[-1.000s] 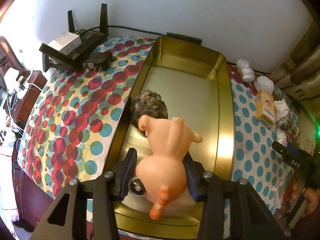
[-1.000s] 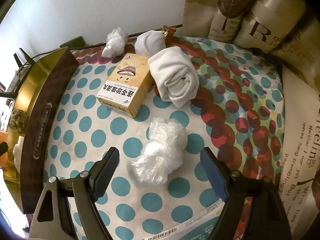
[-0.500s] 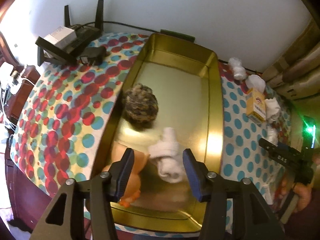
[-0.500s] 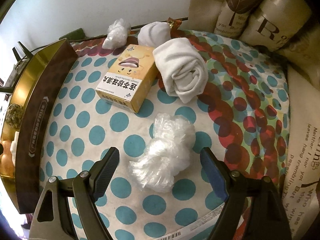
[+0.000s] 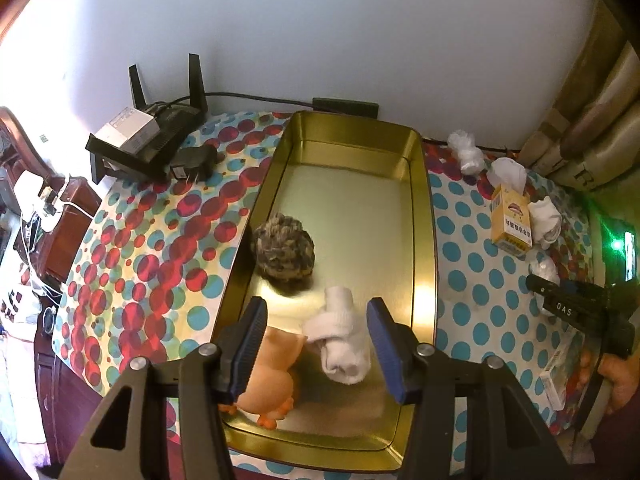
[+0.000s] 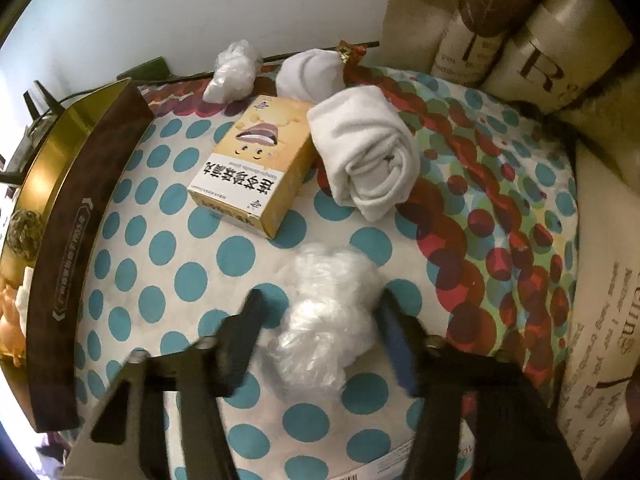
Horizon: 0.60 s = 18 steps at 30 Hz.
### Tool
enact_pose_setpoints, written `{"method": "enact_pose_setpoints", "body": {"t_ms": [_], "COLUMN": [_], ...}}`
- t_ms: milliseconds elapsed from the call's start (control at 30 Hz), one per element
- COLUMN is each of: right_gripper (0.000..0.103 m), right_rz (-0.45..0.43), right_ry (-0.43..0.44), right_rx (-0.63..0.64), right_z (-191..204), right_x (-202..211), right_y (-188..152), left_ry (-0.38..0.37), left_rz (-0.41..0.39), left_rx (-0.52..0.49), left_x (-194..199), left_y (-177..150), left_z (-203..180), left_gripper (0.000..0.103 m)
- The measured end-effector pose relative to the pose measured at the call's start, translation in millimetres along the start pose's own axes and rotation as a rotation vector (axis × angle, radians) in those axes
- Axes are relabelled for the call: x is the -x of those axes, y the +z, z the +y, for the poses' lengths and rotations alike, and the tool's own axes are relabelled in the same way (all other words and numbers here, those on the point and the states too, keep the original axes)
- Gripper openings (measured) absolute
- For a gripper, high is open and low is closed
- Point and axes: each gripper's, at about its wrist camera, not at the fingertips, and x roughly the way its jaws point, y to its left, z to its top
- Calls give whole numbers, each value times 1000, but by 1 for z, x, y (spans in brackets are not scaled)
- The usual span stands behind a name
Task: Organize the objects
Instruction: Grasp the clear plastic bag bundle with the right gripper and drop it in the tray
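Since a second ago: pig toy [image 5: 272,380] released into gold tray [image 5: 424,240]; left hand-held gripper [image 5: 316,344] lifted, parted, empty. In tray, left to right: one pig toy, one yarn ball [image 5: 284,252], one rolled sock [image 5: 340,340]. Right hand-held gripper [image 6: 320,328] closing around crinkly clear plastic wad [image 6: 324,320]. Beyond: one yellow box [image 6: 252,168], second wad [image 6: 232,70], two white socks [image 6: 364,160]. Polka-dot counter [image 6: 168,260], white wall.

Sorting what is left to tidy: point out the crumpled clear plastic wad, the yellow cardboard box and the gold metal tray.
Crumpled clear plastic wad [image 6: 324,320]: right wrist view, middle of the wad.
Yellow cardboard box [image 6: 252,166]: right wrist view, printed top face.
Gold metal tray [image 5: 424,240]: left wrist view, right-hand rim.
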Motion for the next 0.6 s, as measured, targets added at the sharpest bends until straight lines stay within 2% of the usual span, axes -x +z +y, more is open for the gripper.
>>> {"method": "enact_pose_setpoints", "body": {"t_ms": [200,300,500,600], "right_gripper": [34,34,34,34], "right_rz": [-18,-51,-138,-139], "right_ry": [10,63,225,289], "right_rx": [32,56,217,305], "right_z": [6,23,111,161], "right_x": [13,33,66,62], "right_y": [-2,4,33,40], "left_ry": [-7,-4,9,20], "left_rz": [-8,-10,-15,-20], "left_rx": [29,35,64,108], "left_x": [1,1,7,13], "left_y": [4,5,1,-3], "left_z": [7,9,22,38], "left_gripper": [53,53,53,53]}}
